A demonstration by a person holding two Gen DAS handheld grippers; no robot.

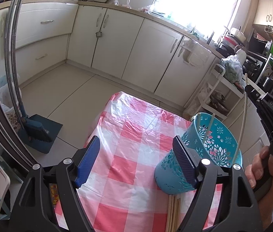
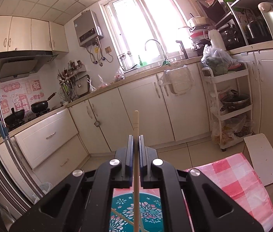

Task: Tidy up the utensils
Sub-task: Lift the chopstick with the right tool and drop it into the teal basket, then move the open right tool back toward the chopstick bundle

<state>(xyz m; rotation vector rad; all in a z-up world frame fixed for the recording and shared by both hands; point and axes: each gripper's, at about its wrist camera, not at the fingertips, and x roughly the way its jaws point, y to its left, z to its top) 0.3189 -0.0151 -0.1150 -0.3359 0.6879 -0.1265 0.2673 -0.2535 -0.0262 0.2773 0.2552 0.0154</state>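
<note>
A teal cut-out utensil holder (image 1: 211,145) stands on the pink checked table (image 1: 128,135), with two pale chopsticks (image 1: 212,120) leaning inside it. My left gripper (image 1: 136,161) is open; its right pad (image 1: 183,160) is in front of the holder's near side, and the gap between the pads holds nothing. Several more chopsticks (image 1: 173,210) lie on the cloth below the holder. My right gripper (image 2: 136,139) is shut on one pale chopstick (image 2: 136,119), held upright over the holder (image 2: 148,210). In the left wrist view this gripper (image 1: 251,91) is high at the right, and its chopstick's lower end reaches down inside the holder.
White kitchen cabinets (image 1: 146,44) run along the far wall. A white trolley (image 2: 231,114) with pots and bags stands right of the table. A broom and dustpan (image 1: 37,131) lean at the left. A white board (image 2: 262,158) is beside the table's far corner.
</note>
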